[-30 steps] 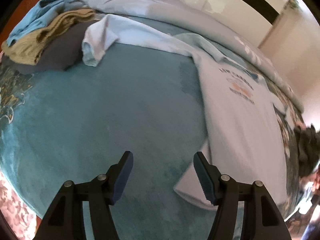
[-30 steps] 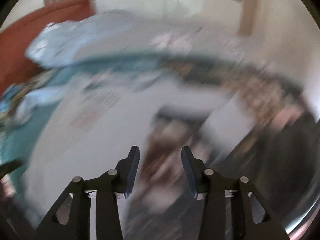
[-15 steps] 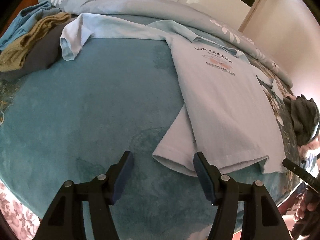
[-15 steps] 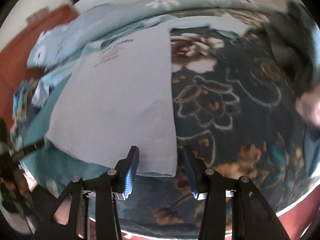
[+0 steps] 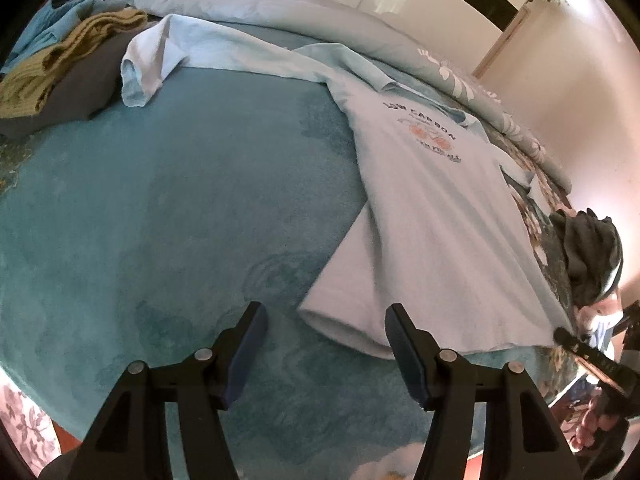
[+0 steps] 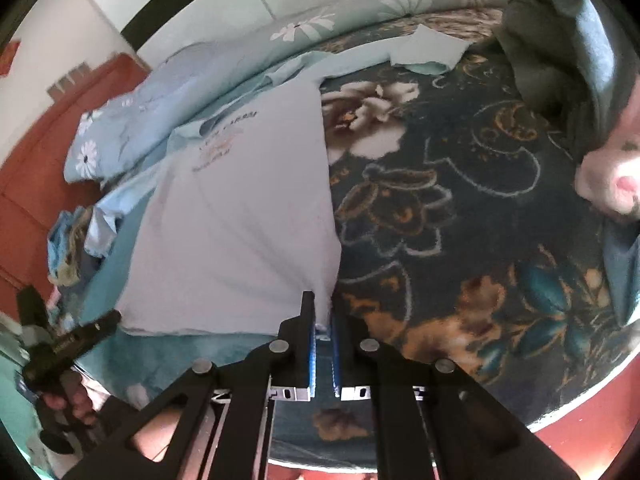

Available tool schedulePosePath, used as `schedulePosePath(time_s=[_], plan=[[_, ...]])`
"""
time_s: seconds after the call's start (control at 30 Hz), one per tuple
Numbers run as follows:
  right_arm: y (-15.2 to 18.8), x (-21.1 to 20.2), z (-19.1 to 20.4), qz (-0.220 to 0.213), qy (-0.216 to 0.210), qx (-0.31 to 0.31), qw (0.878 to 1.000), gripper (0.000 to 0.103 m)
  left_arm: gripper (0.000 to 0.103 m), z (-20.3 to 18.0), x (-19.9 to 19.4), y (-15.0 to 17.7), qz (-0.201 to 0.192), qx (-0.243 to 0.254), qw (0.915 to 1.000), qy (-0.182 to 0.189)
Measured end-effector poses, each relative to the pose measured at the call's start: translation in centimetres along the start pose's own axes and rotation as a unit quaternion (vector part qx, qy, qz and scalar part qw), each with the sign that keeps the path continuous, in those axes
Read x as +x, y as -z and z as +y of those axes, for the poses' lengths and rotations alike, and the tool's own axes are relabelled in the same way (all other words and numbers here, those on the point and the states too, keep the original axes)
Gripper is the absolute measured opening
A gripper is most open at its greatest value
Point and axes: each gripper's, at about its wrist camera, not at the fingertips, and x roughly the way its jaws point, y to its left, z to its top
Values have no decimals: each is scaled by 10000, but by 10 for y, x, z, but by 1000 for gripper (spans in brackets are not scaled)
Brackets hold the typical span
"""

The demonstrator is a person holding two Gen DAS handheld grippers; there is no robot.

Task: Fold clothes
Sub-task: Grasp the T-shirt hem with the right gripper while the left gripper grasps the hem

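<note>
A pale blue T-shirt [image 5: 432, 216] with dark lettering lies face up on the bed, its hem toward me. In the right wrist view the T-shirt [image 6: 240, 216] lies ahead and to the left. My right gripper [image 6: 323, 320] is shut on the shirt's near right hem corner. My left gripper [image 5: 324, 332] is open and empty, just short of the shirt's near left hem corner, which sits between its fingers [image 5: 404, 344]. The left gripper also shows at the far left of the right wrist view [image 6: 68, 340], held in a hand.
The bed has a teal blanket [image 5: 160, 208] on the left and a dark floral one [image 6: 460, 208] on the right. Folded clothes [image 5: 60, 72] are stacked at the far left. A grey garment [image 6: 568, 32] lies far right. A flowered duvet [image 5: 280, 4] runs along the back.
My right gripper has moved in and closed on the shirt's right hem corner. My left gripper has stayed open near the left hem corner, shifting only slightly.
</note>
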Motion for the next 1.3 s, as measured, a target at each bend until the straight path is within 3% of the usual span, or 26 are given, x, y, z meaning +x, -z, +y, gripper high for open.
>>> schedulePosePath(time_s=[0.07,0.17,0.23,0.27,0.33,0.5,0.67,0.8,0.9,1.13,1.3], plan=[[4,3,-3,60,-47,57,10000,6,60,-1,0,-1,-33,10,9999,96],[7,6,-9,130,-154,172,9997,6,44,3,4,-3,2,-228,9991,354],[6,6,-10,125,-210,216,9995,7,25,9,7,-4,13,-476,9976,508],[6,6,-11,128,-222,233,9994,7,23,13,8,-4,15,-612,9963,600],[6,5,-12,132,-244,267,9993,7,8,19,10,-3,2,-866,9933,766],[6,0,-8,51,-327,236,9992,7,7,17,-22,5,-536,-949,9921,618],[8,-3,2,35,-154,-82,9998,7,7,-1,-58,19,-884,-414,9945,371],[14,6,-9,173,-160,69,9997,7,7,5,-31,28,-531,-446,9976,49],[14,5,-11,164,-192,44,9997,7,7,15,-15,32,-277,-705,9971,70],[14,1,-15,214,-172,77,9996,7,12,10,-21,30,-319,-415,9985,-141],[16,-6,-23,248,-17,60,9997,17,23,18,-27,31,-248,-478,9983,-241]])
